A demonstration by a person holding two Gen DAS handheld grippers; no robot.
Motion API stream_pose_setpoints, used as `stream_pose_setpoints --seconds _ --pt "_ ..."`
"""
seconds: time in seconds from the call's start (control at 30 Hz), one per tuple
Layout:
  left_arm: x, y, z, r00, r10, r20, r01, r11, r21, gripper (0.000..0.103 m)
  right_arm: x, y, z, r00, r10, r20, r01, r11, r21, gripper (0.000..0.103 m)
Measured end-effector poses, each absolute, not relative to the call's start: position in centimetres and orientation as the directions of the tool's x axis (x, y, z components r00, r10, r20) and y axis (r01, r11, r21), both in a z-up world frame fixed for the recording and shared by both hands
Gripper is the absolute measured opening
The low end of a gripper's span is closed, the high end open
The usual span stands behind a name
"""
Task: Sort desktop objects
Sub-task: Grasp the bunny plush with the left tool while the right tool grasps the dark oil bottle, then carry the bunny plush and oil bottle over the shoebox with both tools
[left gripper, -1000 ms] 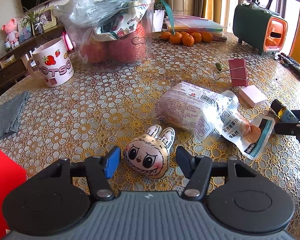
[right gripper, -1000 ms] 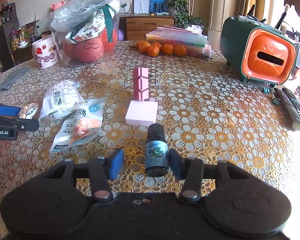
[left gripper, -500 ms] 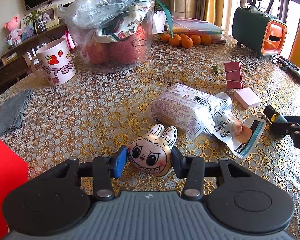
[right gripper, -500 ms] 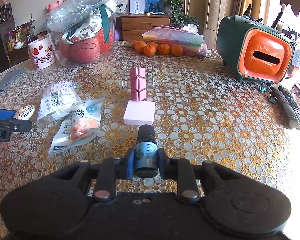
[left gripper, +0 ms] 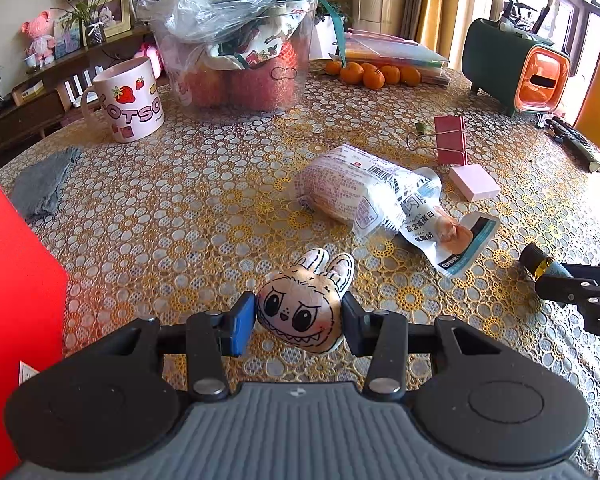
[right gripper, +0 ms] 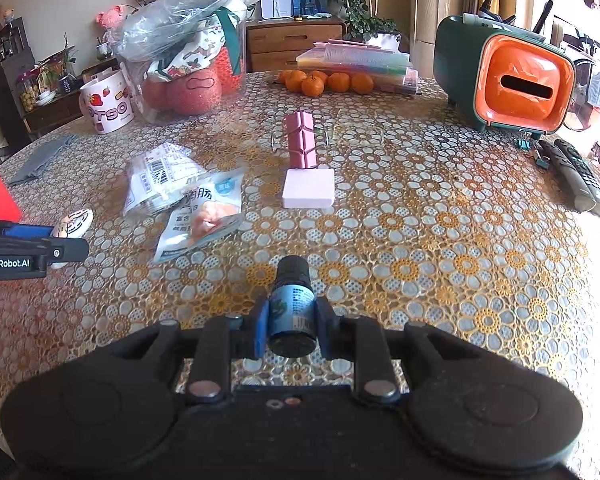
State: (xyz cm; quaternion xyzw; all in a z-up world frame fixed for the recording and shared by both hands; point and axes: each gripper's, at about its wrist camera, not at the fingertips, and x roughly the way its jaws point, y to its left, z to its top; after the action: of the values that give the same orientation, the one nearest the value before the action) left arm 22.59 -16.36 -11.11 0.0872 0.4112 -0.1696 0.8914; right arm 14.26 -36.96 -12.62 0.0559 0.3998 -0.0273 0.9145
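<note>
A small plush rabbit-monster toy (left gripper: 302, 310) with a toothy face sits between the pads of my left gripper (left gripper: 298, 320), which is shut on it just over the table. My right gripper (right gripper: 292, 326) is shut on a small dark blue bottle (right gripper: 293, 306) with a black cap, which lies along the fingers and points away. In the left wrist view the right gripper (left gripper: 580, 284) shows at the right edge with the bottle (left gripper: 540, 262). In the right wrist view the left gripper (right gripper: 32, 246) and the toy (right gripper: 74, 222) show at the left edge.
Two snack packets (left gripper: 380, 196) lie mid-table beside a pink eraser block (left gripper: 474, 182) and a red binder clip (left gripper: 450, 140). Farther back stand a strawberry mug (left gripper: 130, 100), a clear fruit tub (left gripper: 236, 52), oranges (left gripper: 374, 74) and a green-orange organiser (right gripper: 508, 76). A red box (left gripper: 12, 300) is at left, remotes (right gripper: 576, 176) at right.
Both grippers have closed, the left on the plush toy and the right on the bottle. Each has since shifted a little across the table with its object, the toy raised slightly.
</note>
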Motion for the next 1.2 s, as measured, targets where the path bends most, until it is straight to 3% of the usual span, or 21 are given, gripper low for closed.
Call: stream_pose_setpoints --seconds 0.43,1.2 --pt "18.3 -14.7 -9.5 0.578 -0.231 -0.783 0.335 0.942 -0.031 0.044 10.0 -34.1 -10.3 0.705 0.054 -0.708 0.052 0.991 0.127 0.023" --pt "11.5 -7.3 -0.5 0.687 -0.208 -0.697 0.218 0.973 -0.076 0.044 6.5 -25.5 -1.1 0.783 0.173 -0.597 -0.107 0.984 0.144 0.023"
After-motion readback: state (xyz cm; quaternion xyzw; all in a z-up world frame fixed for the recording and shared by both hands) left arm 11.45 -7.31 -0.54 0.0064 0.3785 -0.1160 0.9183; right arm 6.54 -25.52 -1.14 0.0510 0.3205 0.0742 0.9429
